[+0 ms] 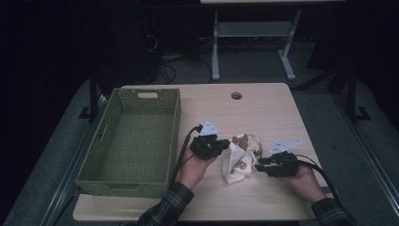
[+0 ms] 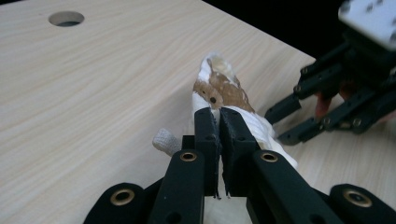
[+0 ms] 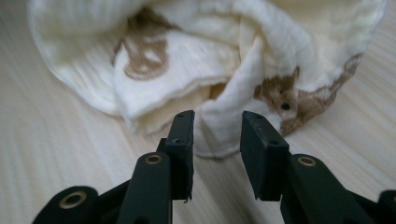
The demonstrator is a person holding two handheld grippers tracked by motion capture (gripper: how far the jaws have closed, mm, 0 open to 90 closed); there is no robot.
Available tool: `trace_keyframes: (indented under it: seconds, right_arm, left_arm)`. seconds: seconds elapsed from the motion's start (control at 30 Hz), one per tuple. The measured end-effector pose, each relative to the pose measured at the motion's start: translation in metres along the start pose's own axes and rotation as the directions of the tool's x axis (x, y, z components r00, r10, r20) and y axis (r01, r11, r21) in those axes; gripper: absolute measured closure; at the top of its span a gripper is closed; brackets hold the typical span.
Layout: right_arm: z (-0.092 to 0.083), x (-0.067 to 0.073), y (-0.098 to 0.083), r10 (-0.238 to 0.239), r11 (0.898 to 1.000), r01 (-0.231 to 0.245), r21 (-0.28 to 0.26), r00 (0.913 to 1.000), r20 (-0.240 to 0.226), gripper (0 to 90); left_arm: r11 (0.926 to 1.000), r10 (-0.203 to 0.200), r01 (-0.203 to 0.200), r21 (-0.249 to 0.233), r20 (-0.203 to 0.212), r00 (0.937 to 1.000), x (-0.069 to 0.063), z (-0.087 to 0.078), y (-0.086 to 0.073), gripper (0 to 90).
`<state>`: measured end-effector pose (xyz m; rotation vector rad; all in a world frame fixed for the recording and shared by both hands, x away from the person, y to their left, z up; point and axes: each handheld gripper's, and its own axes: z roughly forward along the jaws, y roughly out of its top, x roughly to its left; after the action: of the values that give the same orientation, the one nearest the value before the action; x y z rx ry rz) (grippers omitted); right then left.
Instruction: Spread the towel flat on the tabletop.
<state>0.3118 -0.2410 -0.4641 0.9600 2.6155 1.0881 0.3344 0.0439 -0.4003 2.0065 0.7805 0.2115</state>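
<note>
Cloth (image 1: 241,160), cream with brown animal prints, is sitting bunched on the worktop (image 1: 263,113) between my two grippers. My left gripper (image 2: 218,119) is clamping a fold of it: its fingers (image 2: 205,130) are pressing together with the white fabric pinched between them, and the rest of the cloth is rising just beyond their tips, a brown patch showing at the top. A small grey-white knob of fabric is poking out just to the left of those fingers in the left gripper view.

My right gripper (image 3: 217,135) is standing with its fingers (image 3: 182,140) parted, a hanging edge of the cloth lying in the gap between them; the pads are not pressing on it. Just past the right-hand finger a little brown bear print is showing, and beyond the left-hand finger a looping brown print is lying on an inner fold.

In the high view my left gripper is sitting at the cloth's left edge and my right gripper at its right edge, pointing toward each other. Farther off, beyond my left hand (image 1: 193,169), a green woven basket (image 1: 113,136) is resting on the worktop, well apart from the cloth. A round hole (image 1: 236,95) is showing in the worktop farther from me.
</note>
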Motion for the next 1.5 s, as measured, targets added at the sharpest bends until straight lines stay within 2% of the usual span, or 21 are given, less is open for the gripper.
trace_keyframes:
  seconds: [0.03,0.1,0.13,0.2,0.23,0.37,0.4,0.43,0.47,0.77,0.8,0.9,1.03,1.1,1.13,1.23,1.27,1.3,1.37,1.47,1.5]
  right_arm:
    - [0.002,0.0,-0.001,-0.013,1.0,0.013,0.025,0.9999,0.011,65.2]
    - [0.003,0.0,-0.001,-0.015,1.0,0.015,0.026,0.9998,0.013,67.0]
    - [0.005,0.0,0.0,-0.015,1.0,0.015,0.022,0.9998,0.016,75.4]
    - [0.006,-0.001,0.001,-0.046,0.999,0.045,0.026,0.9983,0.035,84.0]
    - [0.006,-0.002,0.002,-0.038,0.999,0.037,0.028,0.9986,0.035,85.4]
    - [0.001,-0.008,0.003,-0.021,0.999,0.019,0.034,0.9988,0.045,86.9]
    - [-0.007,-0.012,0.003,0.0,1.0,0.0,-0.007,0.9983,0.059,87.1]
    - [-0.007,-0.012,0.003,0.0,1.0,0.0,-0.007,0.9983,0.059,87.1]
    - [-0.018,-0.017,0.005,0.026,0.999,-0.024,-0.04,0.9974,0.068,87.1]
    - [-0.047,-0.047,0.011,0.042,0.996,-0.029,-0.087,0.9881,0.148,87.2]
    - [-0.054,-0.055,0.014,0.049,0.994,-0.032,-0.107,0.9857,0.161,87.2]
    - [-0.063,-0.062,0.016,0.06,0.991,-0.037,-0.129,0.9822,0.178,87.2]
    - [-0.082,-0.077,0.022,0.056,0.986,-0.019,-0.168,0.973,0.224,87.2]
    - [-0.082,-0.079,0.022,0.06,0.985,-0.021,-0.169,0.9719,0.228,87.1]
    - [-0.081,-0.085,0.023,0.064,0.987,-0.027,-0.159,0.9705,0.233,87.1]
    - [-0.077,-0.091,0.023,0.067,0.989,-0.032,-0.147,0.9683,0.241,86.9]
    - [-0.072,-0.097,0.023,0.069,0.99,-0.036,-0.138,0.9667,0.246,86.9]
    - [-0.072,-0.097,0.023,0.069,0.99,-0.036,-0.138,0.9667,0.246,86.9]
    - [-0.065,-0.105,0.024,0.074,0.991,-0.043,-0.129,0.9664,0.246,86.8]
    - [-0.053,-0.112,0.024,0.076,0.992,-0.05,-0.112,0.9682,0.238,86.5]
    - [-0.053,-0.112,0.024,0.076,0.992,-0.05,-0.112,0.9682,0.238,86.5]
  left_arm:
    - [1.0,0.0,0.0,-0.005,-0.003,1.0,0.001,0.0,0.001,85.8]
    - [0.9998,-0.007,0.007,-0.016,-0.008,0.9999,0.003,-0.001,0.003,85.8]
    - [0.9997,-0.011,0.011,-0.02,-0.009,0.9999,0.005,0.0,0.004,85.8]
    - [0.9996,-0.015,0.014,-0.024,-0.011,0.9998,0.006,0.0,0.005,85.9]
    - [0.9995,-0.017,0.017,-0.028,-0.014,0.9998,0.007,0.0,0.006,85.9]
    - [0.9992,-0.015,0.015,-0.036,-0.019,0.9997,0.007,-0.002,0.008,86.1]
    - [0.9987,-0.018,0.017,-0.049,-0.023,0.9996,0.007,-0.004,0.01,86.1]
    - [0.9987,-0.018,0.017,-0.049,-0.023,0.9996,0.007,-0.004,0.01,86.1]
    - [0.9982,-0.023,0.022,-0.056,-0.02,0.9995,0.008,-0.007,0.012,86.1]
    - [0.9959,-0.037,0.033,-0.084,-0.052,0.998,0.015,-0.015,0.021,86.1]
    - [0.9956,-0.045,0.039,-0.085,-0.06,0.9972,0.016,-0.014,0.021,86.1]
    - [0.9943,-0.068,0.061,-0.088,-0.077,0.9947,0.021,-0.013,0.023,86.1]
    - [0.993,-0.083,0.072,-0.093,-0.119,0.9894,0.028,-0.011,0.028,86.1]
    - [0.9925,-0.095,0.083,-0.09,-0.141,0.9854,0.033,-0.008,0.029,86.1]
    - [0.9917,-0.108,0.095,-0.087,-0.159,0.9814,0.037,-0.005,0.029,86.1]
    - [0.9926,-0.111,0.1,-0.07,-0.187,0.976,0.041,0.002,0.027,86.1]
    - [0.9919,-0.123,0.114,-0.056,-0.211,0.9697,0.045,0.009,0.025,86.1]
    - [0.9919,-0.123,0.114,-0.056,-0.211,0.9697,0.045,0.009,0.025,86.1]
    - [0.9909,-0.135,0.131,-0.033,-0.245,0.96,0.053,0.018,0.02,86.1]
    - [0.9873,-0.156,0.158,-0.017,-0.267,0.9509,0.063,0.028,0.012,86.1]
    - [0.9873,-0.156,0.158,-0.017,-0.267,0.9509,0.063,0.028,0.012,86.1]
